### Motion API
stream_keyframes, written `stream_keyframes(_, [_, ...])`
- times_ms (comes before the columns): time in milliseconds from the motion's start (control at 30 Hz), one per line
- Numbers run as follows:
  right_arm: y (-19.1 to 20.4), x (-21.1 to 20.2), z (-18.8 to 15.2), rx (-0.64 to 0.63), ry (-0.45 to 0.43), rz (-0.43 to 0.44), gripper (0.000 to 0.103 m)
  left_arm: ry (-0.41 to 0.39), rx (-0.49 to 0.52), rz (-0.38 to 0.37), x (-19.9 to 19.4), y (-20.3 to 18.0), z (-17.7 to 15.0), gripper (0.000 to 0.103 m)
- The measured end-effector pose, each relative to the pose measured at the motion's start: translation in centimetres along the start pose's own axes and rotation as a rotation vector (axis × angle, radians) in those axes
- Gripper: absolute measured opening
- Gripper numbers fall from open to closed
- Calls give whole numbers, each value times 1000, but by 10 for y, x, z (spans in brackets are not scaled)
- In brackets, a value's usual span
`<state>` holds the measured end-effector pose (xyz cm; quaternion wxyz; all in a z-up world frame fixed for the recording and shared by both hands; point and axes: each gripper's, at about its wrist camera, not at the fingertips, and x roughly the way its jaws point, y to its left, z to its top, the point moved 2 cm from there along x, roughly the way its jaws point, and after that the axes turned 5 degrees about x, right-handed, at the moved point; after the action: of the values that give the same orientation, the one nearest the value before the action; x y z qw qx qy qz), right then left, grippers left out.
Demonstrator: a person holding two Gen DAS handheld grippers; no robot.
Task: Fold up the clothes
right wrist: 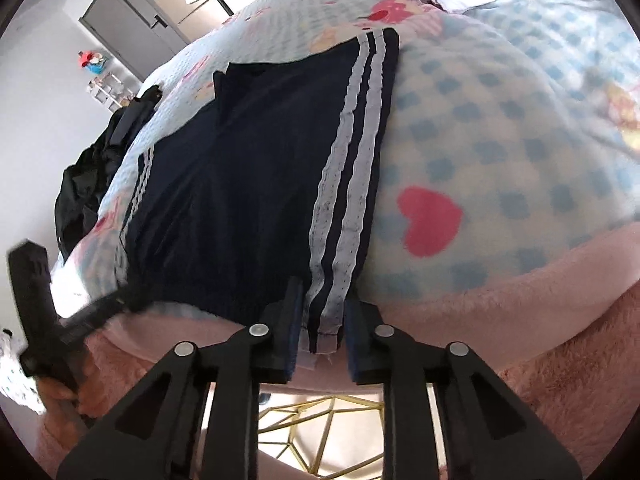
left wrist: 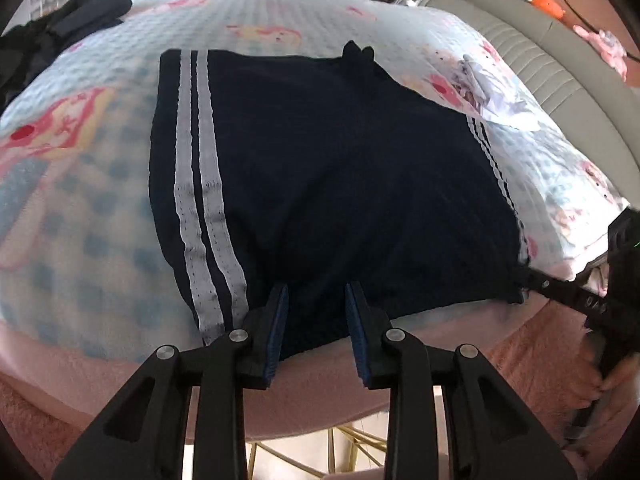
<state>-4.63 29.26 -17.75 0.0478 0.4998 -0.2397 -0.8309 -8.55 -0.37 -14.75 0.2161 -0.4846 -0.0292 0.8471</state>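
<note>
Two hand-held grippers are working on one pair of navy shorts (left wrist: 332, 184) that lies spread flat on a bed, on a blue-checked blanket (left wrist: 100, 208) with pink cartoon prints. No containers in sight, so nothing to report there.

The left hand-held gripper (left wrist: 317, 292) sits at 6 o'clock in its own view, jaws partly open with a clear gap, hovering over the near hem of the shorts. The pads aren't pressing on the fabric. The right hand-held gripper (right wrist: 320, 312) is narrower, with the white-striped corner (right wrist: 324, 320) of the hem sitting between its pads. The pads look close to the fabric on both sides, but I can't tell for sure that they pinch it.

What each view adds: the left wrist view shows a crumpled white cloth (left wrist: 500, 100) at 2 o'clock, a grey padded headboard (left wrist: 560, 60) and dark clothes (left wrist: 48, 36) at 10 o'clock. It also catches the other gripper at 3 o'clock on the far hem corner. The right wrist view shows a red heart print (right wrist: 430, 220), a grey cabinet (right wrist: 132, 28) at 11 o'clock, and a hand (right wrist: 60, 392) around the other gripper's handle at 8 o'clock.
</note>
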Motion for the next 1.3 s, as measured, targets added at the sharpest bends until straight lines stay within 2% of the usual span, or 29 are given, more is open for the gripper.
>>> stream_keyframes(100, [17, -8, 14, -44, -28, 9, 11, -110, -53, -43, -18, 11, -4, 34])
stream_keyframes(200, [53, -9, 33, -143, -34, 65, 10, -147, -92, -90, -26, 25, -8, 37])
stream_keyframes(333, [116, 9, 49, -292, -19, 118, 10, -167, -165, -145, -27, 46, -10, 37])
stream_keyframes(467, [153, 41, 45, -325, 52, 190, 9, -190, -188, -176, -33, 51, -11, 37])
stream_keyframes(567, [172, 76, 28, -363, 120, 147, 10, -185, -190, -189, -30, 46, -13, 37])
stream_keyframes(633, [168, 99, 15, -357, 184, 74, 18, -174, -188, -207, -24, 41, -11, 35])
stream_keyframes(733, [161, 89, 8, -325, 150, 89, 19, -158, -176, -236, -14, 35, -8, 35])
stream_keyframes(800, [160, 69, 8, -331, 102, 93, 22, -154, -162, -248, -11, 30, -8, 35])
stream_keyframes(867, [155, 41, 9, -324, 30, 101, 36, -155, -147, -254, -12, 25, -5, 35])
stream_keyframes(933, [145, 20, 9, -301, -18, 104, 39, -156, -133, -258, -13, 20, -3, 35])
stream_keyframes(1067, [104, 8, 10, -209, -41, 37, 39, -133, -101, -269, -11, 4, 4, 35])
stream_keyframes(1133, [78, 19, 9, -140, 4, -16, 39, -115, -71, -283, -7, -7, 12, 35])
stream_keyframes(1233, [54, 27, 3, -60, 44, 22, 40, -60, -48, -315, 6, -24, 24, 35])
stream_keyframes(1300, [51, 23, 1, -67, 34, 36, 40, -24, -51, -347, 16, -31, 31, 37])
